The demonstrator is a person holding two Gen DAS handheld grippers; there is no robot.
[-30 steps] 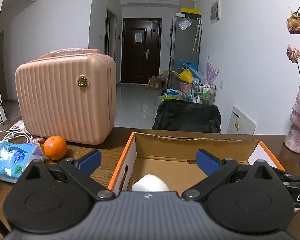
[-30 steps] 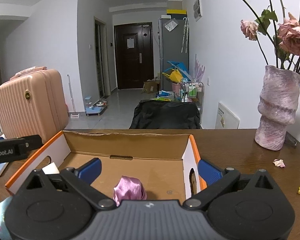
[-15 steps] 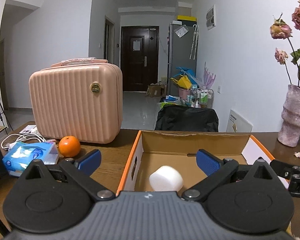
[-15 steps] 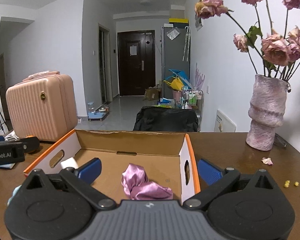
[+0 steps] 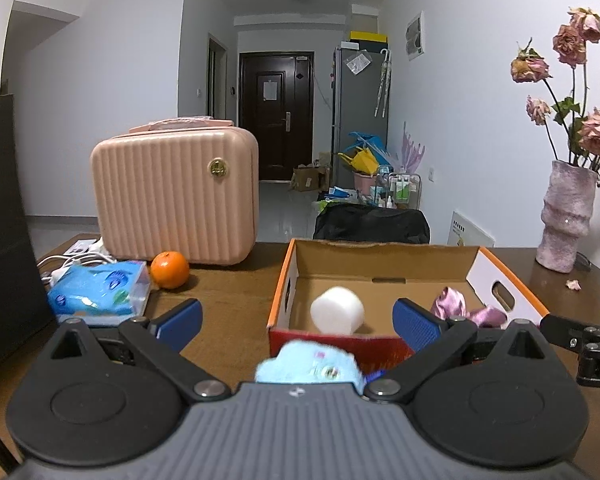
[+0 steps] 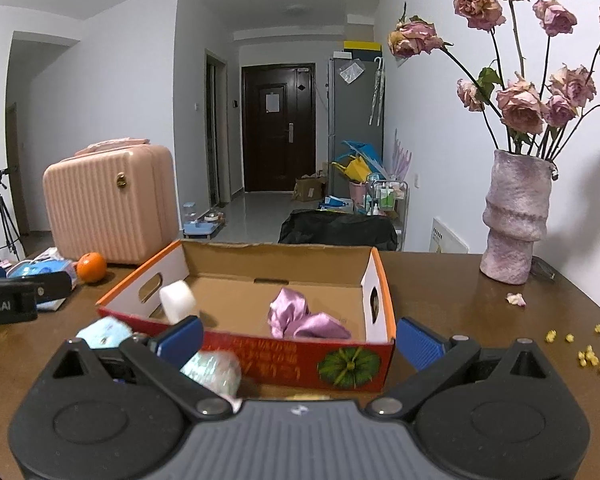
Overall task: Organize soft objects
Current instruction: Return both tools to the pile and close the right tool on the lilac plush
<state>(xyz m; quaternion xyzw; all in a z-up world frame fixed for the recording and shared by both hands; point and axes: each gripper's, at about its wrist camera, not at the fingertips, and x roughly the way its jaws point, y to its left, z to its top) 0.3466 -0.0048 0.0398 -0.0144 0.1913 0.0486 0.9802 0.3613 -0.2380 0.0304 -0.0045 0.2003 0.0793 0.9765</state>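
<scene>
An open cardboard box (image 5: 512, 276) (image 6: 374, 276) with orange rims stands on the brown table. Inside lie a white foam cylinder (image 5: 337, 309) (image 6: 177, 301) and a crumpled purple satin cloth (image 5: 466, 308) (image 6: 300, 316). A light blue soft toy (image 5: 308, 366) (image 6: 104, 332) lies on the table just before the box's near wall, with a pale green soft item (image 6: 214, 370) beside it. My left gripper (image 5: 296, 318) is open and empty, above the blue toy. My right gripper (image 6: 298, 340) is open and empty, before the box's near wall.
A pink suitcase (image 5: 176, 196) (image 6: 110, 208), an orange (image 5: 170, 269) (image 6: 91, 267) and a blue tissue pack (image 5: 98, 286) stand at the left. A vase of dried roses (image 6: 514, 216) (image 5: 566, 216) stands at the right, with yellow crumbs (image 6: 580, 350) nearby. A dark panel (image 5: 4, 232) is at far left.
Both grippers have pulled back and up from the box. The foam cylinder and purple cloth now lie free inside it, and the blue toy has come into view in front.
</scene>
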